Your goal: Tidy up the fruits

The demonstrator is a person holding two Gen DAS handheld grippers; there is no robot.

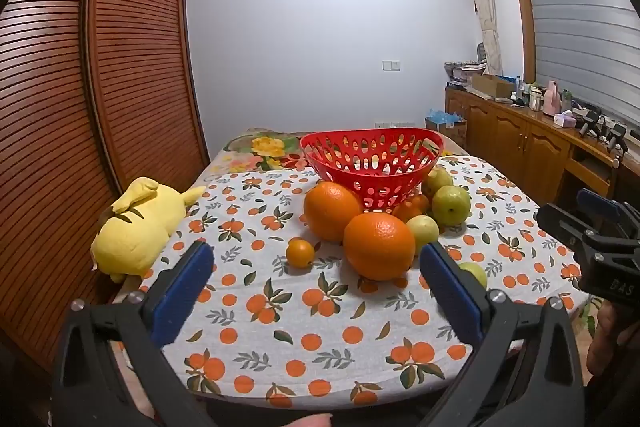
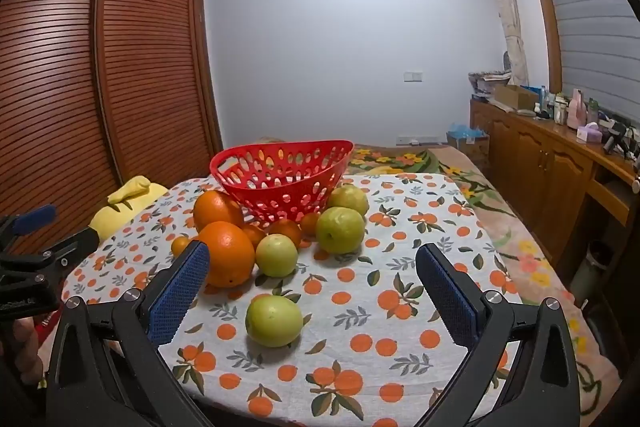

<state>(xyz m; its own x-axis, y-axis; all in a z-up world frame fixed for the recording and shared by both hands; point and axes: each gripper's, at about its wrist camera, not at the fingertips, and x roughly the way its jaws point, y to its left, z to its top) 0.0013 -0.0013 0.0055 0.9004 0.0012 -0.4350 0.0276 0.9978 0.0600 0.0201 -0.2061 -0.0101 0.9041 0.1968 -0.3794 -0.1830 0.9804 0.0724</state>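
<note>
Fruits are all lying outside the red basket [image 2: 280,183], at its 6 o'clock; nothing sorted yet. Left gripper [image 1: 316,287] & right gripper [image 2: 312,287] are standing wide open, holding nothing.

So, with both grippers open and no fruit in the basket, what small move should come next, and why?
Probably ease the right gripper forward and down around the lone green apple nearest it. Its jaws are wide open and empty, the apple lies apart from the other fruit on the orange-print tablecloth, and the red perforated plastic basket looks empty.
</note>
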